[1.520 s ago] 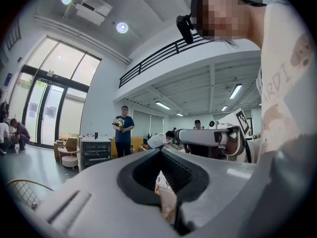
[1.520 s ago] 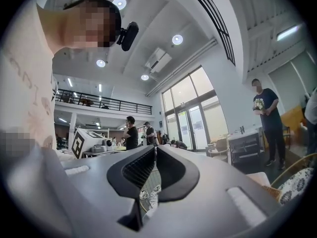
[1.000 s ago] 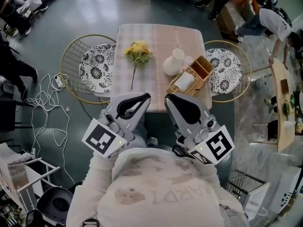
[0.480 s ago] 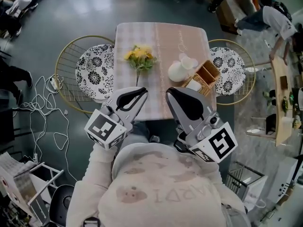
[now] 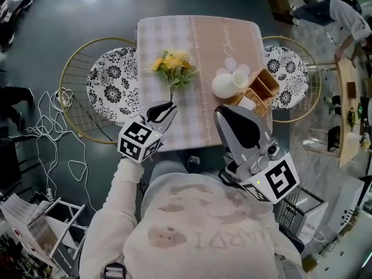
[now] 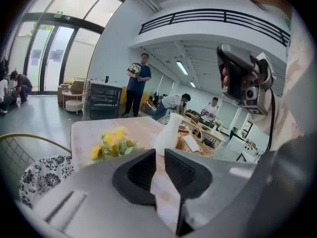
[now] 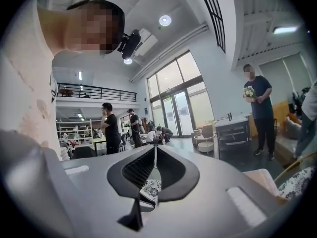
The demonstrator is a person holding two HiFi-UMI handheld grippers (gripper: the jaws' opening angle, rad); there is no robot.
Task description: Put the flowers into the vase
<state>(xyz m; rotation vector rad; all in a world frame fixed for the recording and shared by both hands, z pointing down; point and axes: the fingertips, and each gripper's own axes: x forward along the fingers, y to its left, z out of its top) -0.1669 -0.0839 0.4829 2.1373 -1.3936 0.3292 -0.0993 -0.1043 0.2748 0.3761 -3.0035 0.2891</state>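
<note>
A bunch of yellow flowers [image 5: 172, 68] lies on the checked table [image 5: 197, 34], its stem pointing toward me. A white vase [image 5: 224, 85] stands to the right of it, beside a wicker basket [image 5: 258, 93]. My left gripper [image 5: 167, 106] hovers over the table's near edge, just short of the stem's end. Its jaws stand a narrow gap apart with nothing between them. In the left gripper view, the flowers [image 6: 113, 144] and vase [image 6: 167, 133] lie beyond that gripper [image 6: 160, 155]. My right gripper [image 5: 225, 111] is shut and empty, raised at the near right; its own view [image 7: 155, 150] faces the room.
Wire chairs with patterned cushions flank the table, one at the left [image 5: 110, 83] and one at the right [image 5: 288, 80]. White cables [image 5: 52, 127] trail on the floor to the left. People stand and sit in the room beyond.
My left gripper has reached forward from near my chest to the table's near edge, close to the stem. The right gripper has stayed near my body.
</note>
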